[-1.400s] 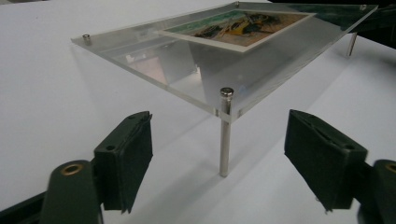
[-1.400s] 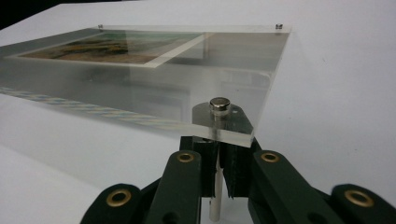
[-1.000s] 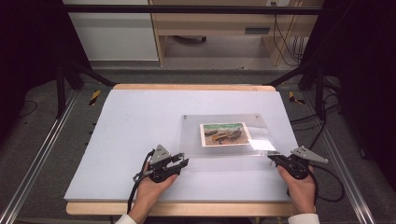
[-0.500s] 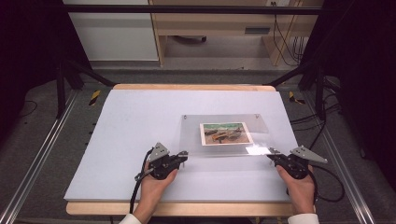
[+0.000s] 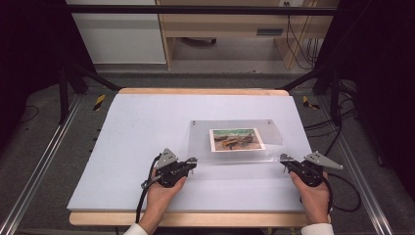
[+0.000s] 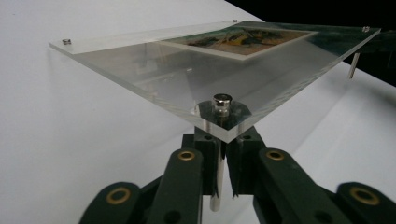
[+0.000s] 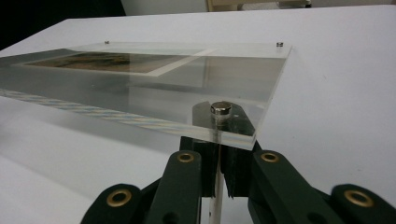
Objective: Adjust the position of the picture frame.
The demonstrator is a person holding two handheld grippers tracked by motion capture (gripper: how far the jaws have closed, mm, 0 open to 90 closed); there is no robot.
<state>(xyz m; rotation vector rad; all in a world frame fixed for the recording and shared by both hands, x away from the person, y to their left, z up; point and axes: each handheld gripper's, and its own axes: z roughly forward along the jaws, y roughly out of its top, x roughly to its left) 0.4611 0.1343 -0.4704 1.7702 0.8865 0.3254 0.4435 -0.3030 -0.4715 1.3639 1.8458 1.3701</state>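
Both claws are gripping the clear frame (image 5: 235, 141) by its near corner legs: left claw (image 5: 192, 163) and right claw (image 5: 284, 160) clamped tight. Likely lifting it; next, raising both evenly.

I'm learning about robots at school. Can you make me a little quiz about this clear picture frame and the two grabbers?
1. True or false: the frame holds a picture.
2. What does the left gripper pinch? A) a metal leg under a near corner B) the picture C) the cable
3. Fill in: the frame sits over a ___ table.

Key: 1 true. 2 A; the right gripper pinches the other near corner's leg. 3 white.
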